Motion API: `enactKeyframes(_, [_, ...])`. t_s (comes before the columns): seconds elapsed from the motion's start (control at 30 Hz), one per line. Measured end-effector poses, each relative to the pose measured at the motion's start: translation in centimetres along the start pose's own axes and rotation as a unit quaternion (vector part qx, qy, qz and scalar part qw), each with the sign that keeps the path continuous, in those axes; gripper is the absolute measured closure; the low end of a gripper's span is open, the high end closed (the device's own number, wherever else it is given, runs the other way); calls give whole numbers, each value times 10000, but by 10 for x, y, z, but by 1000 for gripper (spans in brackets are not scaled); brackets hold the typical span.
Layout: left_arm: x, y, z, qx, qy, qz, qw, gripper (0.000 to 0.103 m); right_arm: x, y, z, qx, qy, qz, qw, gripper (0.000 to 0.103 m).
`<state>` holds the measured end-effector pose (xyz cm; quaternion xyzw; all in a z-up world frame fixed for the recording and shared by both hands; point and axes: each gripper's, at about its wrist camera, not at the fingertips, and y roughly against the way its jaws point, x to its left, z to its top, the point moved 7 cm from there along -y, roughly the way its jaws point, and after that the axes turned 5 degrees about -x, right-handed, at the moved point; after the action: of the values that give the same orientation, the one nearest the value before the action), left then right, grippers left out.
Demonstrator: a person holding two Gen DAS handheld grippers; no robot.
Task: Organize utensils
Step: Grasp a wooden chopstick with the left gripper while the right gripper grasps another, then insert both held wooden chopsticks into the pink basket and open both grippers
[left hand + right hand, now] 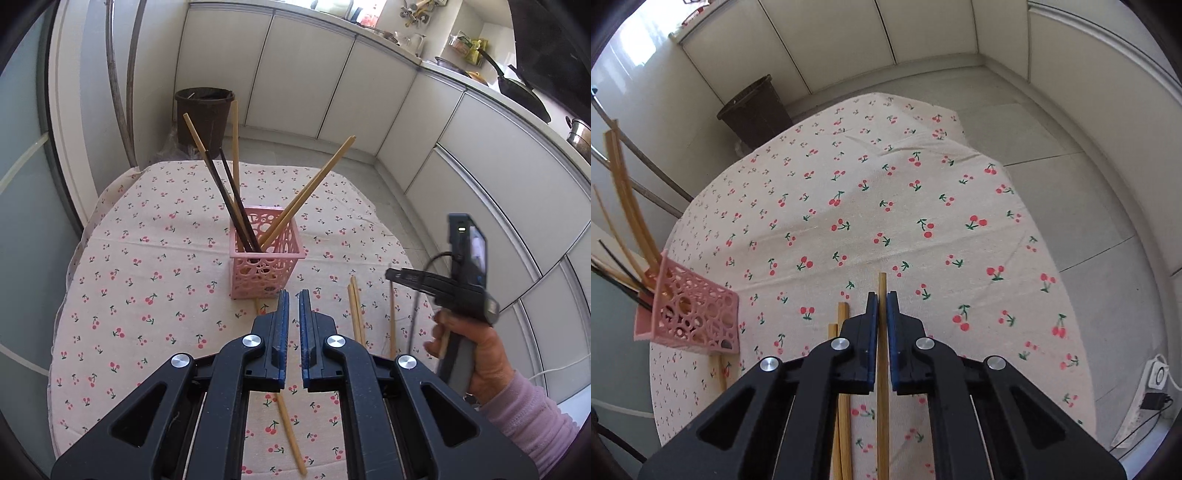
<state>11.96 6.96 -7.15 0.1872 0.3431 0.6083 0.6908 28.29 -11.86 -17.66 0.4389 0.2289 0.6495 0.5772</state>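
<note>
The right gripper [881, 295] is clenched on one bamboo chopstick [882, 284]; lift it clear, tip it upright, and drop it into the pink basket [698, 317] at nine o'clock. The left gripper [293, 295] is clenched empty. Leaning chopsticks [221, 177] crowd the basket's mouth; two loose chopsticks [841, 325] lie just beside the held one.

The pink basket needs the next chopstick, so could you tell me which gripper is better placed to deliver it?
Right. The right gripper is already shut on a bamboo chopstick, while the left gripper is shut on nothing near the pink basket.
</note>
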Motion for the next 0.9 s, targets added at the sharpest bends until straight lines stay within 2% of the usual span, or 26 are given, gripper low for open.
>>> enactKeyframes(0.1, [8, -22, -16, 626, 166, 32, 9979, 97, 4, 39, -3, -190, 103, 233, 9995, 98])
enactKeyframes(0.2, [26, -62, -43, 1471, 536, 128, 9876, 97, 14, 70, -3, -404, 335, 420, 9977, 98])
enactKeyframes(0.3, [42, -99, -58, 1736, 736, 579, 9803, 84, 17, 94, -7, -546, 353, 588, 9961, 98])
enactKeyframes(0.43, [43, -131, -63, 1693, 715, 915, 9787, 71, 13, 103, -9, -608, 368, 670, 9952, 98])
enactKeyframes(0.57, [40, -152, -68, 1649, 548, 1269, 9766, 68, 3, 111, -9, -644, 318, 738, 9947, 98])
enactKeyframes(0.67, [34, -160, -66, 1376, 272, 1590, 9773, 68, -3, 114, -7, -639, 228, 811, 9944, 98])
enactKeyframes(0.7, [32, -161, -66, 1330, 156, 1707, 9762, 72, -4, 116, -7, -632, 204, 862, 9941, 98])
enactKeyframes(0.73, [30, -161, -67, 1309, 67, 1707, 9766, 84, -4, 117, -6, -636, 200, 893, 9938, 98])
enactKeyframes(0.8, [26, -158, -70, 1321, 33, 1571, 9787, 96, 0, 122, -5, -693, 221, 956, 9928, 98])
enactKeyframes(0.9, [30, -144, -76, 1340, 277, 1332, 9816, 98, 9, 131, -4, -750, 283, 1091, 9908, 98])
